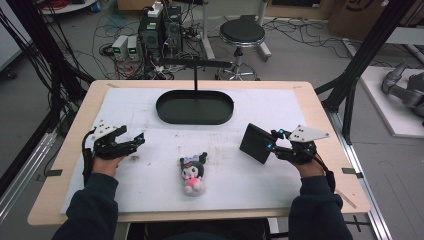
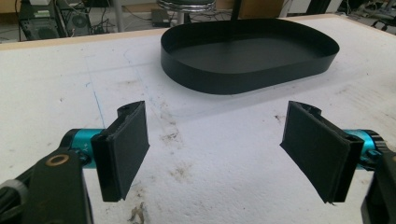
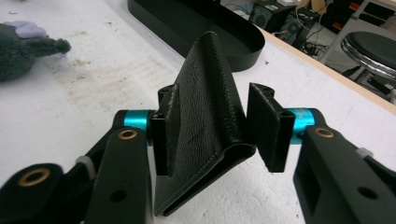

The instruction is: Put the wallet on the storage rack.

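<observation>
My right tool held the black folded leather wallet above the white surface, perhaps loosely; left tool stood wide, empty. Next, I judged, carry it to the black oval tray.

This was a robotics or research lab, not a home. Behind the surface, a plain wooden top under a scuffed white mat, computer towers stood on a grey floor amid tangled cables and small power units. A black workshop stool waited nearby, black metal framing rose at the right, cardboard boxes lined the back, and a grey robot arm lay on a platform.
</observation>
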Action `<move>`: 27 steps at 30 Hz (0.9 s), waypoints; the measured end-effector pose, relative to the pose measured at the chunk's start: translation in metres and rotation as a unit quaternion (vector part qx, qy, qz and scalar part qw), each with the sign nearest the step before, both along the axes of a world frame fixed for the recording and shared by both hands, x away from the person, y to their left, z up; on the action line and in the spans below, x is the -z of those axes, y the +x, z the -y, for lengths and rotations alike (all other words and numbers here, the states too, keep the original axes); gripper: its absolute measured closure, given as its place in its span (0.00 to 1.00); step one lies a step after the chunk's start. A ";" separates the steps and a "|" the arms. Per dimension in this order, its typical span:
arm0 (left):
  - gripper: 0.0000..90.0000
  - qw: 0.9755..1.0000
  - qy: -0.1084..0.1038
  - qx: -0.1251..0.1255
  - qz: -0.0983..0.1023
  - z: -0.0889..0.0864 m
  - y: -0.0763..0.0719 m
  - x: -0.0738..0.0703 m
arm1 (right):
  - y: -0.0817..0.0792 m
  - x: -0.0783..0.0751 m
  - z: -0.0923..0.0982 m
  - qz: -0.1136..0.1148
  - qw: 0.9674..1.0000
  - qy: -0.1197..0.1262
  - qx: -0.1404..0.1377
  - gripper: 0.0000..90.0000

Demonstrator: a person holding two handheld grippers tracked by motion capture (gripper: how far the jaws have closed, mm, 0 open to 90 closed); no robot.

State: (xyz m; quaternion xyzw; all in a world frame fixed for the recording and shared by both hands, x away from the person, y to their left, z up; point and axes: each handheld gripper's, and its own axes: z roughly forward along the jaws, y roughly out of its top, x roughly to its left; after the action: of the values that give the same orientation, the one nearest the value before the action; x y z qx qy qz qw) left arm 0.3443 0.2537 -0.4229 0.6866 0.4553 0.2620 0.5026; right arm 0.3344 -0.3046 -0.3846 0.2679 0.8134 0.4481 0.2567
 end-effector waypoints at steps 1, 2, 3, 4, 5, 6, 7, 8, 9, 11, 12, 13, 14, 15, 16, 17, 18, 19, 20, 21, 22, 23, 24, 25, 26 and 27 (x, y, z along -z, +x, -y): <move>0.25 1.000 0.001 0.000 0.000 0.000 0.000 0.000 | 0.000 0.000 0.000 0.000 1.000 0.000 0.000 0.64; 0.25 1.000 0.002 0.000 -0.001 0.000 0.000 0.000 | 0.000 0.000 0.000 0.001 1.000 -0.001 -0.001 0.65; 0.25 1.000 0.001 -0.001 -0.001 0.000 0.000 0.000 | -0.001 0.000 0.000 0.002 1.000 -0.002 0.000 0.66; 0.25 1.000 0.001 -0.001 -0.001 0.000 0.000 0.000 | -0.001 0.000 0.000 0.004 1.000 -0.002 0.000 0.69; 0.25 1.000 0.000 0.000 -0.001 0.000 0.000 0.000 | -0.001 -0.001 0.000 0.006 1.000 -0.004 0.000 0.71; 0.25 1.000 0.000 0.000 -0.001 -0.001 0.000 0.000 | -0.002 -0.001 0.000 0.009 1.000 -0.008 0.005 0.75; 0.25 1.000 0.001 -0.002 -0.002 0.000 0.000 0.000 | -0.003 -0.001 -0.001 0.011 1.000 -0.010 0.009 0.80; 0.25 1.000 0.001 -0.001 -0.001 0.000 0.000 0.000 | -0.003 -0.002 -0.001 0.012 1.000 -0.011 0.012 0.83; 0.25 1.000 0.001 -0.001 -0.001 0.000 0.000 0.000 | -0.003 -0.002 -0.001 0.010 1.000 -0.011 0.017 0.87; 0.25 1.000 0.001 -0.001 -0.001 0.000 0.000 0.000 | -0.003 -0.004 -0.001 0.004 1.000 -0.008 0.017 0.89; 0.25 1.000 0.000 -0.001 -0.001 -0.001 0.000 0.000 | -0.003 -0.007 -0.003 -0.003 1.000 0.000 0.016 0.91; 0.25 1.000 -0.001 -0.001 -0.001 -0.001 0.000 0.000 | -0.003 -0.008 -0.004 -0.005 1.000 0.008 0.015 0.91; 0.25 1.000 -0.001 -0.002 -0.001 -0.001 0.000 0.000 | -0.003 -0.008 -0.004 -0.005 1.000 0.008 0.015 0.91; 0.25 1.000 -0.001 -0.003 -0.001 -0.001 0.000 0.000 | -0.002 -0.009 -0.004 -0.010 1.000 0.016 0.014 0.91; 0.25 1.000 -0.001 -0.003 -0.001 -0.001 0.000 0.000 | -0.002 -0.011 -0.002 -0.018 0.999 0.036 0.017 0.92; 0.25 1.000 -0.001 -0.003 -0.001 -0.001 0.000 0.000 | -0.002 -0.011 -0.002 -0.018 0.999 0.036 0.017 0.92; 0.25 1.000 -0.001 -0.002 -0.001 -0.001 0.000 0.000 | -0.001 -0.012 -0.001 -0.020 0.999 0.041 0.017 0.92; 0.25 1.000 -0.001 -0.002 -0.001 -0.001 0.000 0.000 | 0.000 -0.011 0.000 -0.030 0.998 0.049 0.018 0.92; 0.25 1.000 -0.001 -0.002 -0.001 -0.001 0.000 0.000 | 0.001 -0.010 0.000 -0.038 0.998 0.050 0.017 0.92; 0.25 1.000 -0.001 -0.001 -0.001 -0.001 0.000 0.000 | 0.002 -0.009 0.000 -0.050 0.997 0.052 0.016 0.92; 0.25 1.000 -0.001 -0.001 -0.001 -0.001 0.000 0.000 | 0.002 -0.008 0.000 -0.063 0.996 0.067 0.016 0.92; 0.25 1.000 -0.001 -0.001 -0.001 -0.001 0.000 0.000 | 0.003 -0.008 0.001 -0.069 0.995 0.073 0.013 0.92; 0.25 1.000 -0.001 -0.002 -0.001 -0.001 0.000 0.000 | 0.003 -0.008 0.001 -0.076 0.994 0.081 0.009 0.92; 0.25 1.000 -0.001 -0.002 -0.001 -0.001 0.000 0.000 | 0.003 -0.008 0.001 -0.076 0.994 0.081 0.009 0.92; 0.25 1.000 -0.001 -0.003 -0.001 -0.001 0.000 0.000 | 0.004 -0.008 0.002 -0.084 0.992 0.095 0.001 0.92; 0.25 1.000 -0.001 -0.003 -0.001 -0.001 0.000 0.000 | 0.004 -0.008 0.002 -0.084 0.992 0.095 0.001 0.92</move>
State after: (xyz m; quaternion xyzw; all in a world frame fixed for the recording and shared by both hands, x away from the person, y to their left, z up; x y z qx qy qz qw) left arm 0.3444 0.2548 -0.4229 0.6848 0.4582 0.2625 0.5021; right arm 0.3383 -0.3064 -0.3766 0.3284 0.7855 0.4991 0.1611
